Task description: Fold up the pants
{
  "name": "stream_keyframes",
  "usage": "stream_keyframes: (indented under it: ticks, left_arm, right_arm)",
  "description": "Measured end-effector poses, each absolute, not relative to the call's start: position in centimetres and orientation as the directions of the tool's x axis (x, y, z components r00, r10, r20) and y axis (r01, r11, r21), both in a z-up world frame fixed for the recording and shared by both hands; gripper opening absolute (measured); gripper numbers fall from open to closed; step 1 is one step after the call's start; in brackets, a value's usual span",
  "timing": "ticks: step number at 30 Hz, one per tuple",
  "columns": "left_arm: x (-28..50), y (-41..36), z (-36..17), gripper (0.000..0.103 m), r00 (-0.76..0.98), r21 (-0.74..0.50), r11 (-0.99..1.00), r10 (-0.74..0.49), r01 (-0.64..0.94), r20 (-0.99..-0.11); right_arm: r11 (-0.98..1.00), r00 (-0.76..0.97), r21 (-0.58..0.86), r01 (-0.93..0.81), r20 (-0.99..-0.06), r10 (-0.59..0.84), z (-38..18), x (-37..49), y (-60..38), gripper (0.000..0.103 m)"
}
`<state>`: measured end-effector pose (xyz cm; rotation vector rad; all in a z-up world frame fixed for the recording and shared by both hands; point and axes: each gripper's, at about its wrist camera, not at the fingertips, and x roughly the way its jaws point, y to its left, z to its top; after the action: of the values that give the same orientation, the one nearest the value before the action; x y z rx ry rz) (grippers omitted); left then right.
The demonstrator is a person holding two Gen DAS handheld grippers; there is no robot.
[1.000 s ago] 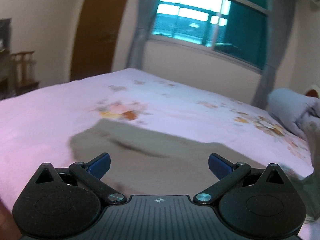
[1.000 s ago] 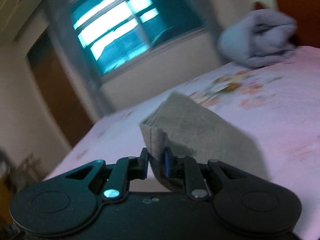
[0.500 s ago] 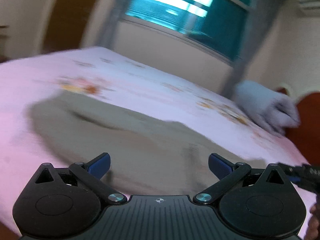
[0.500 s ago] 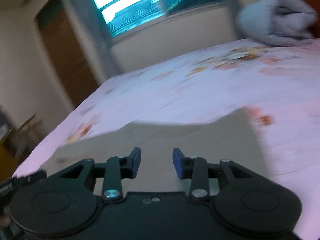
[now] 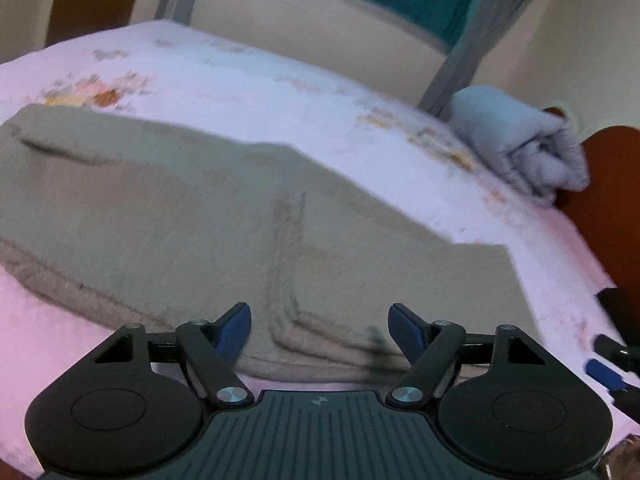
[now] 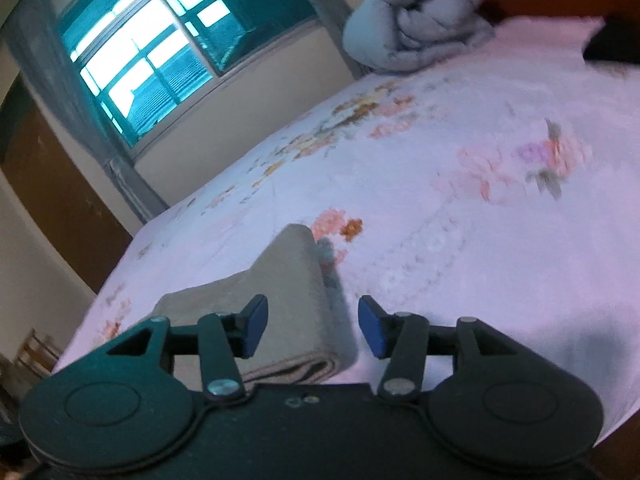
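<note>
Beige pants [image 5: 208,216] lie folded on the pink flowered bed sheet [image 5: 280,92], with a crease line running across their middle. My left gripper [image 5: 320,330] hovers low at their near edge; its jaws are closing, and the folded edge lies between the blue pads [image 5: 236,326] without being pressed. The tips of my right gripper [image 5: 610,364] show at that view's right edge. In the right wrist view the stacked end of the pants [image 6: 296,280] lies between the fingers of my right gripper [image 6: 312,326], whose jaws are opening and do not press the cloth.
A rolled grey blanket [image 5: 520,152] sits at the bed's far corner, by a brown headboard [image 5: 608,200]. Beyond the bed are a window [image 6: 160,52] with grey curtains and a brown door [image 6: 52,200]. Bare sheet [image 6: 500,220] stretches to the right of the pants.
My right gripper let go of the lifted pants corner, and the cloth now lies flat and folded. Both grippers dropped toward the pants. The left jaws have narrowed.
</note>
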<state>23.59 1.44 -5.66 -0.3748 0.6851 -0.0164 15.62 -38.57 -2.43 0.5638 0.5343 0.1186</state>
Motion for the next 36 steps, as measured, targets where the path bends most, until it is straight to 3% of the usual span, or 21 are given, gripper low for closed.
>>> stream_keyframes:
  ticks: [6, 8, 9, 13, 17, 20, 28, 31, 36]
  left_arm:
    - [24.5, 1.1, -6.9, 0.077, 0.742, -0.449, 0.888, -0.238, -0.095, -0.627]
    - [24.7, 0.4, -7.1, 0.060, 0.740, -0.435, 0.896, -0.235, -0.086, -0.630]
    - [24.9, 0.3, -7.4, 0.038, 0.737, -0.431, 0.896, -0.223, -0.102, -0.638]
    - [24.6, 1.1, -7.6, 0.022, 0.754, -0.477, 0.872, -0.242, -0.107, -0.611]
    - [22.5, 0.4, -5.3, 0.021, 0.824, -0.421, 0.906, -0.211, -0.037, -0.526]
    - [23.9, 0.9, -7.8, 0.022, 0.742, -0.397, 0.913, -0.199, -0.098, -0.640]
    - [24.0, 1.7, -8.1, 0.024, 0.747, -0.435, 0.897, -0.234, -0.082, -0.622]
    - [24.2, 1.9, -8.3, 0.027, 0.738, -0.443, 0.893, -0.247, -0.079, -0.628]
    - [24.5, 2.1, -8.0, 0.034, 0.732, -0.447, 0.891, -0.257, -0.073, -0.631]
  right_arm:
    - [0.833, 0.827, 0.545, 0.097, -0.509, 0.237, -3.3, 16.1, -39.6, 0.046]
    - [0.819, 0.829, 0.564, 0.103, -0.504, 0.243, -3.6, 16.1, -39.9, 0.048]
    - [0.816, 0.829, 0.569, 0.105, -0.503, 0.244, -3.7, 16.1, -40.0, 0.051]
    - [0.813, 0.827, 0.574, 0.098, -0.501, 0.254, -3.7, 16.0, -40.1, 0.052]
    - [0.824, 0.823, 0.559, 0.089, -0.507, 0.256, -3.5, 15.9, -39.8, 0.052]
    - [0.844, 0.816, 0.529, 0.084, -0.523, 0.247, -3.4, 16.2, -39.4, 0.057]
    - [0.853, 0.817, 0.521, -0.030, -0.480, 0.321, -1.8, 16.8, -37.8, 0.052]
    - [0.944, 0.781, 0.330, 0.017, -0.593, 0.194, -1.9, 16.8, -36.4, 0.053]
    - [0.958, 0.722, 0.286, 0.022, -0.667, 0.183, -3.1, 17.7, -35.9, 0.051]
